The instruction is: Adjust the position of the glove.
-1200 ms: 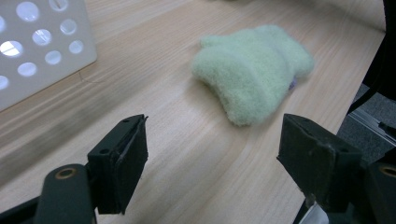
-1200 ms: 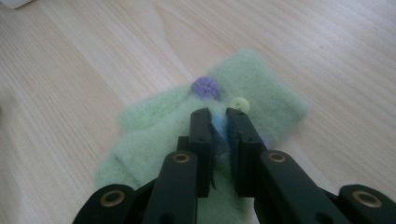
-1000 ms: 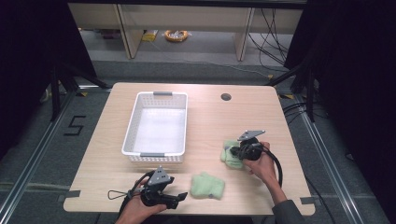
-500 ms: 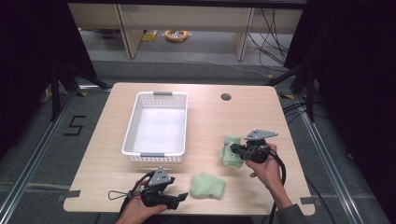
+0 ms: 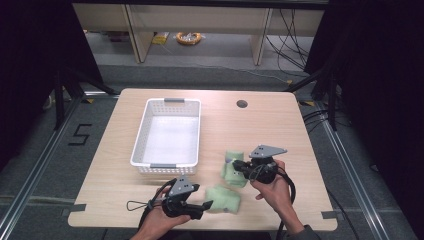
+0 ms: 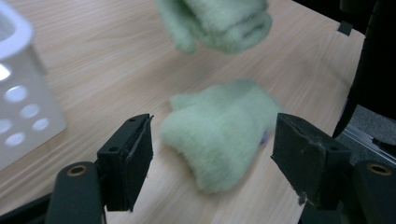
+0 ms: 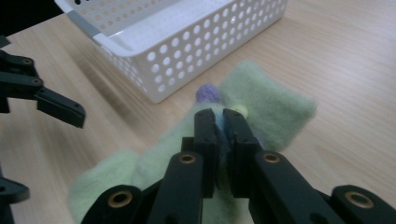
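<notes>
Your right gripper [image 7: 223, 122] pinches the fuzzy pale-green sock [image 7: 271, 105], hiding its edge. Your left gripper [image 6: 212, 140] gapes around another green sock [image 6: 219, 128]; white perforated plastic basket [image 5: 167, 131] at eleven o'clock.

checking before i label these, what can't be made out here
- Far green cloth, left gripper view: blurred, its top cut by the frame edge.
- Held green cloth, right gripper view: the right gripper hides its pinched middle.
- Basket, high view: near wall hides the floor just behind it.
- Near green cloth, high view: too small for detail.
</notes>
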